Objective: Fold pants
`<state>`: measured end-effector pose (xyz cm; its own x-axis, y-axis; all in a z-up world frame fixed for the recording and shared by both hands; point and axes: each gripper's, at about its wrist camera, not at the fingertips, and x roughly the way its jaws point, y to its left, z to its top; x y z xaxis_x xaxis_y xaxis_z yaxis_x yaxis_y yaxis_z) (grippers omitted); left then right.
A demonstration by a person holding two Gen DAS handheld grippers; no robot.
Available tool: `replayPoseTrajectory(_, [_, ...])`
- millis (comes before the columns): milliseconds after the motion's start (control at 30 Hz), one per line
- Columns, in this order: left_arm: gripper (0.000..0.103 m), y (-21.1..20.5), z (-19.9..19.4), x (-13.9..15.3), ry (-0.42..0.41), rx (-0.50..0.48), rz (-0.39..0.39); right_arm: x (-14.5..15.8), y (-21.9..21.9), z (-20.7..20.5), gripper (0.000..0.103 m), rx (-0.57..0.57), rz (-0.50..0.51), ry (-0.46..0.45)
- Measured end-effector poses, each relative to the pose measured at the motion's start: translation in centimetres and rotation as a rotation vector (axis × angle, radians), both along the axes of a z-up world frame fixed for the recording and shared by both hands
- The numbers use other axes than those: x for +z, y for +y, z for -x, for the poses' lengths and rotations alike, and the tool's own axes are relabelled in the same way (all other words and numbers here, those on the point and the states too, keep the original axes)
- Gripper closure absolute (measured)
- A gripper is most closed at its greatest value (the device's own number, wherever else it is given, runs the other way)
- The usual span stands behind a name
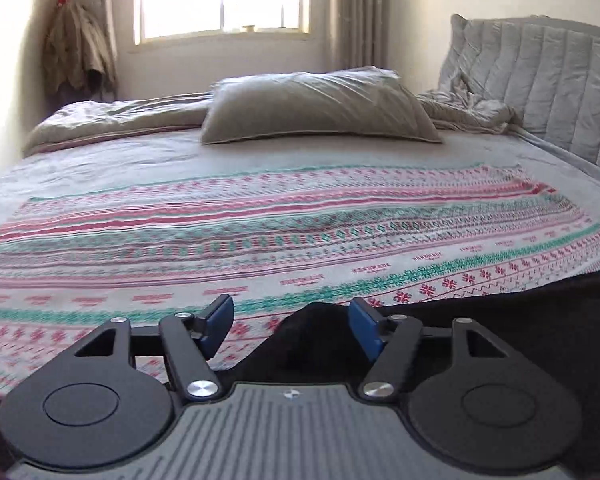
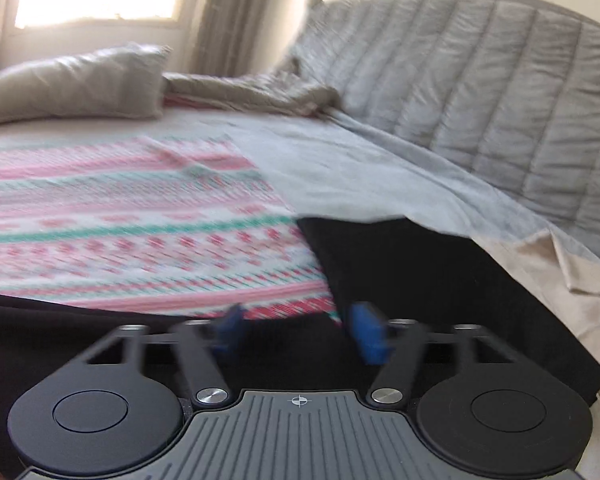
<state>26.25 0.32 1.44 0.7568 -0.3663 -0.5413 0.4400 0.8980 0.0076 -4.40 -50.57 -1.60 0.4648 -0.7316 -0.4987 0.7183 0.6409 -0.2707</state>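
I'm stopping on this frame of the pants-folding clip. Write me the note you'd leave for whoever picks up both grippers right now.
Left gripper: open, nothing clamped; a raised peak of the black pants sits just beyond its jaws.
Right gripper: open, empty, hovering over the pants; this view is blurred.
The pants lie along the near edge of the bed, over the patterned blanket, with a straight-edged section running toward the grey sheet.
Done: pants are laid on the bed; how far they are folded I cannot tell.
Left: regrip and finish the fold.
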Motion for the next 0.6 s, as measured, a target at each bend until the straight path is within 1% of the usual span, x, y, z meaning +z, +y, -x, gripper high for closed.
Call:
replayPoseTrajectory(33, [0.026, 0.7, 0.8, 0.4, 0.002, 0.007, 0.005, 0.5, 0.9, -0.2, 0.029, 0.033, -0.009, 0.012])
replayPoseTrajectory(67, [0.025, 1.3, 1.7, 0.8, 0.006, 0.004, 0.012, 1.0, 2.0, -0.4, 0.029, 0.064, -0.021, 0.026])
replayPoseTrajectory(167, [0.019, 2.6, 4.2, 0.5, 0.021, -0.035, 0.020, 2.0, 5.8, -1.1, 0.029, 0.180, -0.082, 0.053])
replayPoseTrajectory(200, [0.017, 2.9, 5.0, 0.2, 0.022, -0.055, 0.012, 2.1, 7.1, -1.3, 0.029, 0.222, -0.109, 0.057])
replayPoseTrajectory(267, [0.016, 3.3, 6.1, -1.1, 0.029, -0.071, -0.020, 1.9, 9.9, -1.8, 0.028, 0.307, -0.157, 0.072])
replayPoseTrajectory(367, [0.016, 5.2, 6.8, -3.7, 0.080, -0.034, -0.057, 0.7, 13.1, -2.4, 0.027, 0.408, -0.208, 0.120])
replayPoseTrajectory(433, [0.015, 7.0, 6.9, -5.4, 0.118, 0.004, -0.083, -0.4, 14.0, -2.4, 0.027, 0.423, -0.231, 0.166])
replayPoseTrajectory(500, [0.015, 8.9, 7.3, -5.8, 0.107, 0.001, -0.060, -1.7, 13.7, -1.8, 0.026, 0.400, -0.255, 0.208])
replayPoseTrajectory(567, [0.015, 10.6, 7.9, -5.6, 0.107, -0.014, -0.060, -2.0, 12.2, -0.3, 0.021, 0.368, -0.310, 0.162])
replayPoseTrajectory(600, [0.015, 11.3, 8.3, -5.4, 0.107, -0.027, -0.067, -1.9, 11.3, 0.6, 0.020, 0.342, -0.341, 0.143])
